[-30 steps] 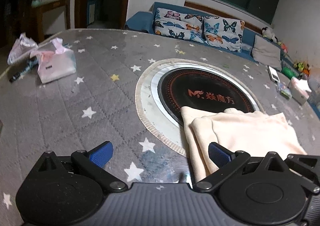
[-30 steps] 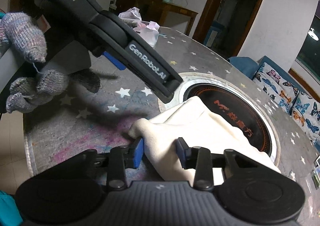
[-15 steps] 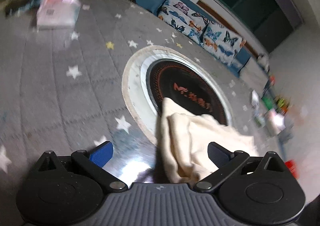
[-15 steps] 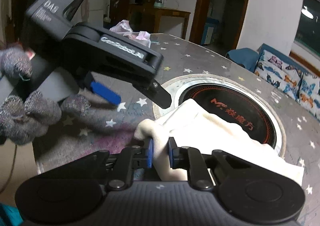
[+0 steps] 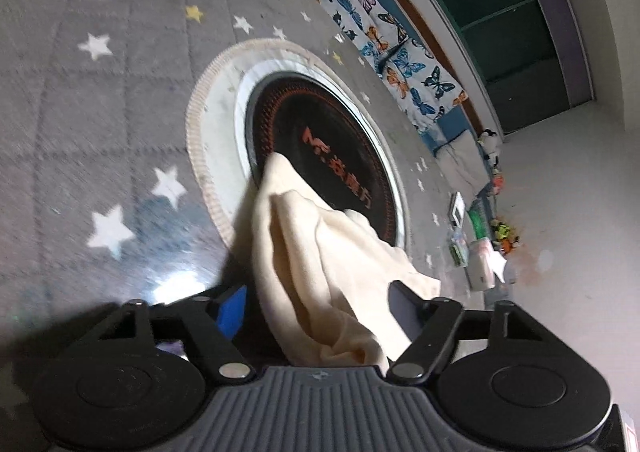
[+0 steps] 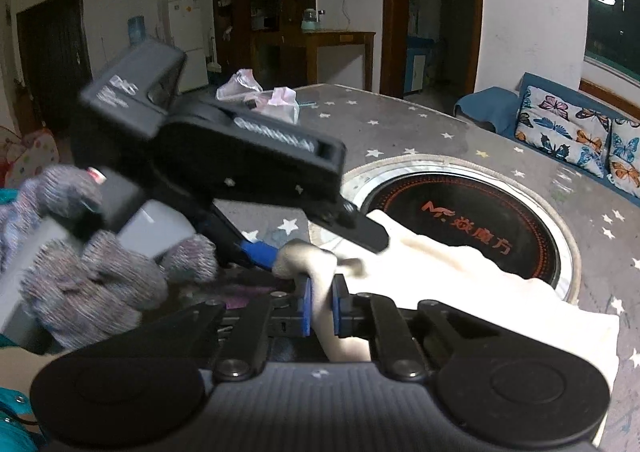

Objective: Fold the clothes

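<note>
A cream garment (image 5: pixel 320 260) lies partly over the black round cooktop (image 5: pixel 316 140) in the grey star-patterned table. In the left wrist view my left gripper (image 5: pixel 316 308) is open, tilted, with the cloth bunched between its spread fingers. In the right wrist view my right gripper (image 6: pixel 320 306) is shut on a raised fold of the cream garment (image 6: pixel 460 272) at its near left corner. The left gripper (image 6: pixel 324 236) shows there too, held by a gloved hand, its fingers straddling the same corner.
A pink plastic bag (image 6: pixel 280 102) and clear wrapper lie at the table's far side. A sofa with butterfly cushions (image 6: pixel 576 136) stands beyond the table. Small boxes and a phone (image 5: pixel 458 208) lie near the table's right edge.
My right gripper closed on the garment's corner and lifted it a little. My left gripper tilted and moved over the cloth, so the cloth now sits between its open fingers.
</note>
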`<state>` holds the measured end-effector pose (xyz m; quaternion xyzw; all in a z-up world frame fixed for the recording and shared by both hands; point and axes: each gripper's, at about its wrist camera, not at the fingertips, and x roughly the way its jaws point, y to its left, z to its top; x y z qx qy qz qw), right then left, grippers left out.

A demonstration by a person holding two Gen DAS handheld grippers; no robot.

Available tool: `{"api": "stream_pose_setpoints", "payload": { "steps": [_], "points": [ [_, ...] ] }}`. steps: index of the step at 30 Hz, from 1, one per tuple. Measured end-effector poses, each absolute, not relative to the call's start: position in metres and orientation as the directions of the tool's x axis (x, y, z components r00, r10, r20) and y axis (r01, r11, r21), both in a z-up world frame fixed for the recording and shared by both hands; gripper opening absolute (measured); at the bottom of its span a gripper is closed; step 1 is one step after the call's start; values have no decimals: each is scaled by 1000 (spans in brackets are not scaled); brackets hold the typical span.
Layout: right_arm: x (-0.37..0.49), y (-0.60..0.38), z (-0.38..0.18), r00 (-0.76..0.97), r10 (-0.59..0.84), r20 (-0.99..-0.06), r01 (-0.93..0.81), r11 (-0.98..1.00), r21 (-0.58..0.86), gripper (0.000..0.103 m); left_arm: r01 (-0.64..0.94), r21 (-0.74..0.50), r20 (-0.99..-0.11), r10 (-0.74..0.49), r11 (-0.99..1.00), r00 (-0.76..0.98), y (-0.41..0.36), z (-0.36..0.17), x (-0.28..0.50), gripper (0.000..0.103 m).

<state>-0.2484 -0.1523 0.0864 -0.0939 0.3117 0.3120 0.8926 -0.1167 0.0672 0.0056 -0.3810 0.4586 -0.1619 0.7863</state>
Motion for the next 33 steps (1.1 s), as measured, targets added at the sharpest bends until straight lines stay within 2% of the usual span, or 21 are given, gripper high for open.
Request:
{"api": "stream_pose_setpoints", "payload": {
  "steps": [7, 9, 10, 11, 18, 27, 31, 33],
  "points": [
    [-254, -154, 91, 580, 549, -602, -656, 752, 54, 9, -129, -794, -568, -648, 594, 508, 66, -11, -110, 27],
    [-252, -155, 90, 574, 548, -608, -659, 750, 54, 11, -139, -806, -558, -660, 576, 503, 66, -16, -108, 20],
    [-251, -157, 90, 569, 551, -611, -657, 751, 65, 15, -139, -805, -559, -660, 576, 503, 66, -17, -108, 18],
    [-250, -160, 90, 565, 552, -614, -654, 752, 75, 19, -136, -804, -559, -659, 578, 503, 67, -17, -108, 17],
    [-246, -207, 95, 630, 465, -622, -550, 832, 65, 22, -107, -783, -575, -646, 613, 503, 64, -13, -105, 17],
    [-215, -311, 77, 712, 200, -674, -190, 978, 89, 23, -82, -758, -592, -632, 647, 500, 61, -9, -100, 17],
    [-204, -343, 64, 707, 173, -685, -86, 983, 160, 35, -68, -742, -604, -621, 667, 499, 59, -6, -98, 18],
    [-200, -348, 58, 703, 179, -689, -67, 980, 186, 35, -63, -738, -607, -620, 672, 497, 58, -6, -97, 18]
  ]
}}
